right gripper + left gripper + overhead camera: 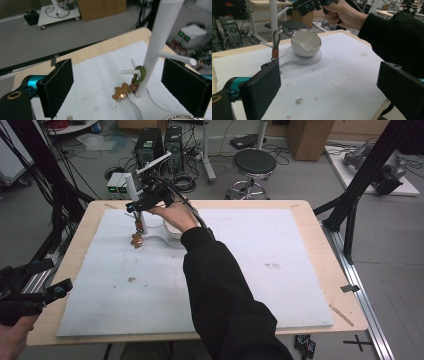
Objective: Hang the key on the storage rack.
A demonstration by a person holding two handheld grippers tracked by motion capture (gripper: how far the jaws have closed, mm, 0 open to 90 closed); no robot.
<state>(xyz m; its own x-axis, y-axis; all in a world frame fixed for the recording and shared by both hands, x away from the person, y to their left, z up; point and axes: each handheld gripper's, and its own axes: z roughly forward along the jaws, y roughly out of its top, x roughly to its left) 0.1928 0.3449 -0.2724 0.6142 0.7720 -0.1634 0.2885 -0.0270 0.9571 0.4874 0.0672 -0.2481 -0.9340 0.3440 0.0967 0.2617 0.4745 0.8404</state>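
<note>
A white peg stand rises from a flat base at the far left of the white mat. An olive cord loop hangs on one of its low pegs. A brown gingerbread-figure charm lies below it on the mat beside the pole. My right gripper is open, its jaws wide apart with nothing between them, a little short of the charm and pole. In the high view the right gripper hovers over the charm. My left gripper is open and empty at the table's near left edge.
A white cracked-eggshell bowl sits on the stand's round base, just right of the pole. Beyond the table are computer towers, a black stool and cables. Black frame struts flank the table on both sides.
</note>
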